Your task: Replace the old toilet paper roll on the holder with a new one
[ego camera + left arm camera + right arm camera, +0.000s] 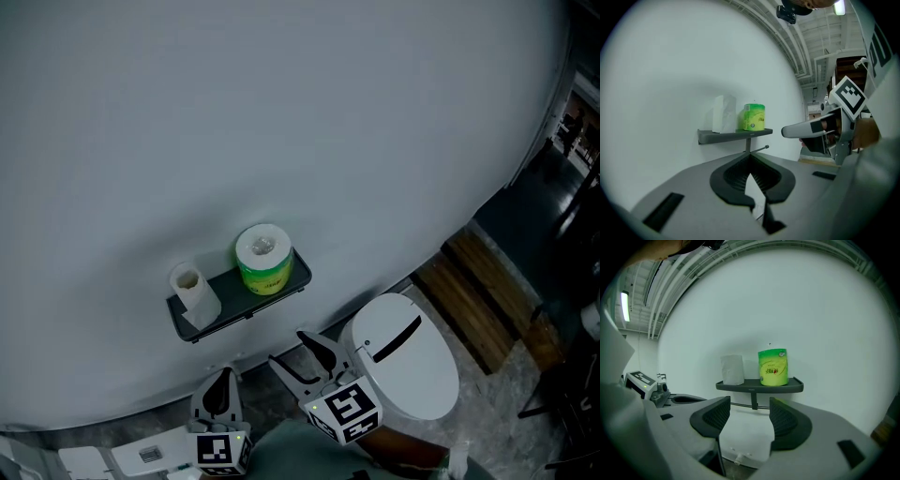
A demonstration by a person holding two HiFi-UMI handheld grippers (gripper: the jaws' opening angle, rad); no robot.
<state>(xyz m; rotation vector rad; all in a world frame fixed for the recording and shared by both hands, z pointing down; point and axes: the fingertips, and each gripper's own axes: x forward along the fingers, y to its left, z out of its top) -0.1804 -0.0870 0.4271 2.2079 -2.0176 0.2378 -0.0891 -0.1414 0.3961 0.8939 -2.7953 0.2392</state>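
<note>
1. Head view
   - Dark shelf (pixel 223 289) fixed to the pale wall (pixel 281 112). Old toilet paper roll (pixel 193 291), white and thin, upright at the shelf's left end. New roll (pixel 263 261) in green wrap upright right of centre, apart from the old one.
   - Left gripper (pixel 222 377) low in the picture below the shelf's left end, aimed straight at the wall, jaws drawn together to one point.
   - Right gripper (pixel 291 350) just beside it, below the shelf's right end, angled up and leftward at the shelf, jaws spread.
   - White toilet lid (pixel 412 366) to the right gripper's right.

2. Left gripper view
   - Held near level and tilted slightly down, facing the shelf (pixel 733 135) from below and from the left.
   - Pads meeting at the tips, nothing between them.
   - Thin rod (pixel 759 149) sticking out under the shelf from its centre post.
   - One finger of the right gripper reaching in from the right edge.

3. Right gripper view
   - Also near level, squared to the shelf's front edge (pixel 759 386).
   - Jaws well apart with only wall and floor seen through the gap, gripping nothing.
   - Old roll (pixel 732 370) at the shelf's left end, new roll (pixel 773 366) towards the right end.
</note>
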